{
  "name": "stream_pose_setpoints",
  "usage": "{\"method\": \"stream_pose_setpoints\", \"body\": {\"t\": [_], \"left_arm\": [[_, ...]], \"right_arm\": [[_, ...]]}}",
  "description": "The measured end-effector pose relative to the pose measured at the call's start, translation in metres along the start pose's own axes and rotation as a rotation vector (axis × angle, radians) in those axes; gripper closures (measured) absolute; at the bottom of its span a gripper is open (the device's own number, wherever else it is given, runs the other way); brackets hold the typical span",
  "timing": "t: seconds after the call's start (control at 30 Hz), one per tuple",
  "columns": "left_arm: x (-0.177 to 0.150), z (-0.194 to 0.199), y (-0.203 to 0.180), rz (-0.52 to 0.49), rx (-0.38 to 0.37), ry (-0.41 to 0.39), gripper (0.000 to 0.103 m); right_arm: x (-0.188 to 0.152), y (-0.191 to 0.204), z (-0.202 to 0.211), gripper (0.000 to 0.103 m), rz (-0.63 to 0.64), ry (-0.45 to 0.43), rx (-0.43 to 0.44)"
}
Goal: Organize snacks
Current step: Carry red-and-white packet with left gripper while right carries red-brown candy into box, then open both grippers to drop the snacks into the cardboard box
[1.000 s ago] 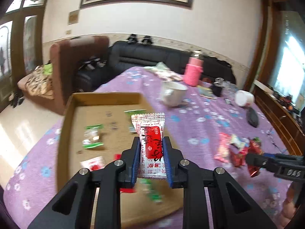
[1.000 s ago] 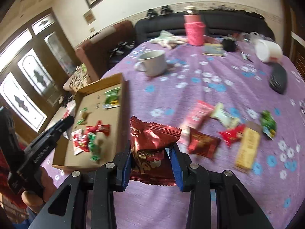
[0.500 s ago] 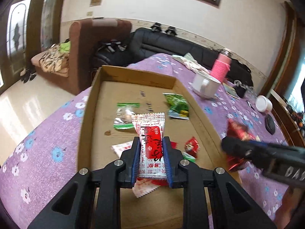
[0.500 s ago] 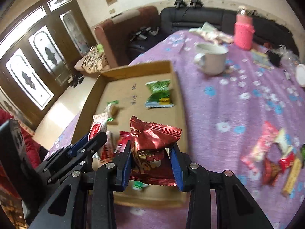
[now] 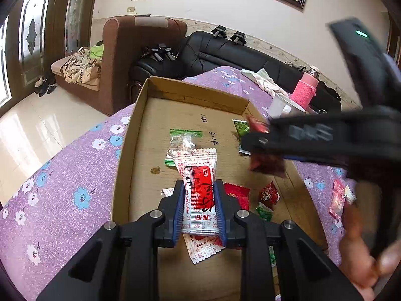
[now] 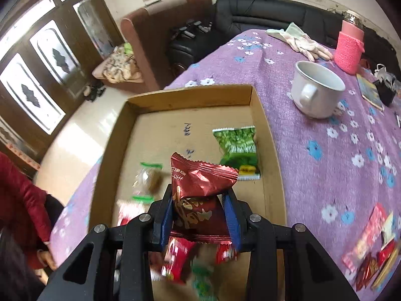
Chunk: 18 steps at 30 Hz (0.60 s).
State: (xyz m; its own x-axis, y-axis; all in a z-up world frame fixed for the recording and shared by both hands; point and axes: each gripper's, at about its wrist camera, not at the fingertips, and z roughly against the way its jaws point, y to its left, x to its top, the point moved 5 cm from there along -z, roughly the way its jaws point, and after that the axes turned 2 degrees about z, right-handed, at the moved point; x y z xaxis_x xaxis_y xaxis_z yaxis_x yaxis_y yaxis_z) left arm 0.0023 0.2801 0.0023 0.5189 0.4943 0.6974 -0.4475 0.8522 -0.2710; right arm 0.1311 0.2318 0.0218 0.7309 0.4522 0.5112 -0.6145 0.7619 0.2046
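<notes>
A shallow cardboard tray [image 5: 198, 91] lies on the purple flowered cloth and holds several small snacks. My left gripper [image 5: 199, 188] is shut on a white-and-red packet [image 5: 196, 160], held upright low over the tray's near half. My right gripper [image 6: 198, 200] is shut on a puffy dark red packet [image 6: 200, 175], also over the tray [image 6: 188, 95]. In the left wrist view the right gripper [image 5: 258, 138] reaches in from the right with that packet [image 5: 268, 165] hanging above the tray's right side. A green packet [image 6: 236, 145] and a clear candy [image 6: 147, 178] lie on the tray floor.
A white mug [image 6: 315, 90], a pink knitted bottle [image 6: 349, 47] and a white glove [image 6: 300, 41] stand beyond the tray. Several loose snacks [image 6: 371, 240] lie on the cloth at the right. A red sleeve [image 6: 22, 200] is at the left edge.
The right gripper swung left from the loose snacks to above the tray, still holding the dark red packet. The left gripper moved forward and down over the tray, then stayed put.
</notes>
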Motion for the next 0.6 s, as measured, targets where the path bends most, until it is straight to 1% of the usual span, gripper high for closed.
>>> {"method": "stream_pose_setpoints", "body": {"t": [0.1,0.17,0.4,0.6], "left_arm": [[-0.001,-0.002,0.0,0.001,0.007,0.006,0.081],[-0.001,-0.002,0.0,-0.001,0.009,0.009,0.081],[0.0,-0.005,-0.003,-0.009,0.016,0.013,0.081],[0.0,-0.005,-0.005,-0.017,0.015,0.004,0.08]], "right_arm": [[0.001,0.005,-0.019,0.063,0.004,0.042,0.001],[0.0,0.005,-0.023,0.063,-0.002,0.045,-0.002],[-0.001,0.004,-0.024,0.062,-0.009,0.037,-0.001],[-0.002,0.003,-0.02,0.061,-0.022,0.041,0.041]]}}
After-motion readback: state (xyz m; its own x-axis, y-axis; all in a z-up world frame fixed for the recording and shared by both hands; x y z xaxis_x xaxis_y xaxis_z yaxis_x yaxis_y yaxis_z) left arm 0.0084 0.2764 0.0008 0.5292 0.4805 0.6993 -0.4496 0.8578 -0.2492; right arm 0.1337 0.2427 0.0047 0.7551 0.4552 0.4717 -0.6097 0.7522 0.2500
